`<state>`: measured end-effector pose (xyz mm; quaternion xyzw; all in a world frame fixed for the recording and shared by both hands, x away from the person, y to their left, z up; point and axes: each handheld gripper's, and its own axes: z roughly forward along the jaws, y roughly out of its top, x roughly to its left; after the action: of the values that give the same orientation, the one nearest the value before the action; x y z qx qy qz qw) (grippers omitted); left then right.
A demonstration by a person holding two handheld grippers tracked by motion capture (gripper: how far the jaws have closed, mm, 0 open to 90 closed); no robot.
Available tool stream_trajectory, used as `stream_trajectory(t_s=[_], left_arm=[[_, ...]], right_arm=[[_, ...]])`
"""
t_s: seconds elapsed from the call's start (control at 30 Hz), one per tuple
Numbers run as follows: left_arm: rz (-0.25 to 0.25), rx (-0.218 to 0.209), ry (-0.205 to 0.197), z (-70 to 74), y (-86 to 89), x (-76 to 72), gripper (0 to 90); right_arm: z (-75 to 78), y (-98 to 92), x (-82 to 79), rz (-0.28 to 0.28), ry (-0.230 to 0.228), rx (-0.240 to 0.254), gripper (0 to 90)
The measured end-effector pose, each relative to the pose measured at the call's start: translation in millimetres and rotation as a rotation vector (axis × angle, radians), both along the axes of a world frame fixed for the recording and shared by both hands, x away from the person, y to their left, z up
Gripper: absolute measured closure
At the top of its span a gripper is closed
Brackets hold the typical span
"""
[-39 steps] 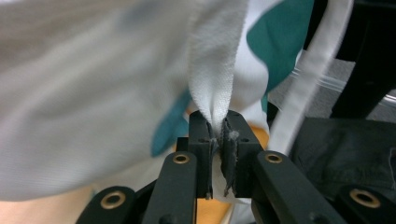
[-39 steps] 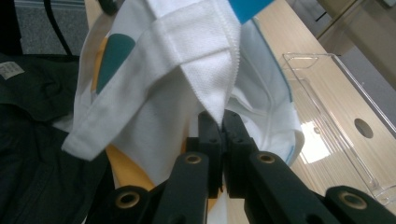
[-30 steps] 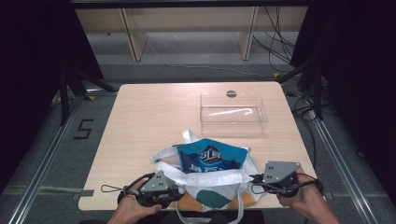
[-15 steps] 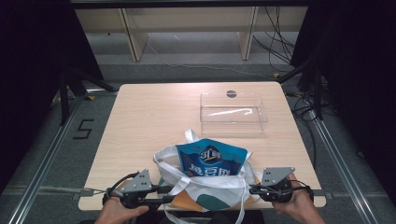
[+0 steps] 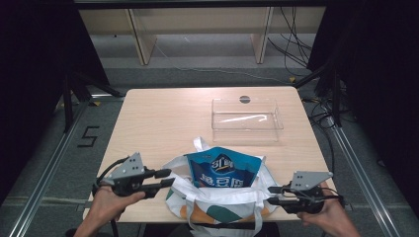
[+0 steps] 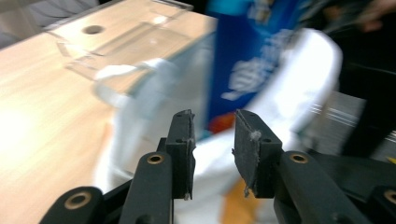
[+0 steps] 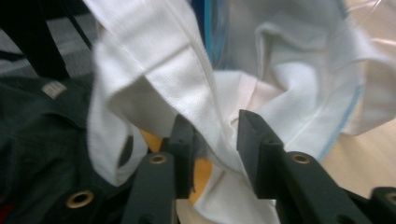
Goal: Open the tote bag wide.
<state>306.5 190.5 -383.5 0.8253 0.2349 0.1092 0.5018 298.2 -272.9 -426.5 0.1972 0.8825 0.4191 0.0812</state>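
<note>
Looks like a lab or recording studio setup. Pale wood tabletop (image 5: 163,118) boxed in by black curtains (image 5: 34,74) to either side of both tongs. Metal floor rails (image 5: 44,173) outside the left tongs (image 5: 168,178) and the right tongs (image 5: 272,195). Loose black cables (image 5: 296,39) and bare wooden shelving (image 5: 197,29) well beyond the tongs. Taped "5" mark (image 5: 88,137) on grey floor, near left tongs.

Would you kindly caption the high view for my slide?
Two hand-held grippers, left and right, flank a white tote bag holding a blue snack packet.
</note>
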Motion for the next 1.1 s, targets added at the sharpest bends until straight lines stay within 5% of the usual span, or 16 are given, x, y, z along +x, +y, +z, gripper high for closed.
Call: stream_trajectory(t_s=[0.03, 0.13, 0.17, 0.37, 0.43, 0.5, 0.6, 0.7, 0.87, 0.97, 1.03, 1.1], left_arm=[[0.05, 0.008, -0.002, -0.4, -0.6, 12.6, 67.1], [0.053, 0.015, 0.002, -1.8, -0.3, 25.5, 66.6], [0.061, 0.017, 0.023, -3.5, -0.7, 30.5, 63.4], [0.083, 0.09, 0.072, -22.6, -2.4, 53.7, 59.5], [0.072, 0.103, 0.093, -29.5, -3.0, 57.4, 59.7], [0.061, 0.125, 0.125, -35.3, -3.8, 59.7, 57.9], [0.069, 0.146, 0.127, -41.0, -4.7, 64.9, 61.8], [0.058, 0.145, 0.114, -45.7, -5.7, 70.5, 77.8], [0.073, 0.153, 0.056, -34.5, -3.6, 74.2, 85.7], [0.075, 0.165, 0.081, -41.8, -6.1, 80.3, 86.1], [0.054, 0.2, 0.117, -55.4, -7.0, 84.5, 86.2], [0.038, 0.224, 0.181, -79.7, -8.3, 88.0, 86.2]], right_arm=[[6.0, -3.6, -0.5, 0.0, -0.011, 0.012, 64.5], [15.9, -10.7, 0.2, -0.004, -0.005, 0.056, 62.5], [23.2, -18.1, 3.3, -0.016, 0.002, 0.149, 64.9], [23.6, -18.5, 24.2, -0.195, -0.001, 0.058, 63.4], [19.8, -16.2, 31.5, -0.207, -0.007, 0.024, 63.3], [6.4, -3.3, 49.2, -0.238, 0.04, -0.029, 60.9], [-6.2, 7.3, 68.0, -0.242, 0.055, -0.1, 63.0], [-16.8, 16.4, 77.2, -0.195, 0.077, -0.129, 82.4], [-3.3, 11.9, 85.2, -0.197, 0.033, -0.119, 88.4], [0.3, 8.9, 88.1, -0.236, 0.023, -0.088, 88.4], [-10.4, 10.9, 91.1, -0.231, -0.009, -0.124, 88.3], [-27.9, 12.1, 92.8, -0.229, 0.018, -0.157, 88.3]])
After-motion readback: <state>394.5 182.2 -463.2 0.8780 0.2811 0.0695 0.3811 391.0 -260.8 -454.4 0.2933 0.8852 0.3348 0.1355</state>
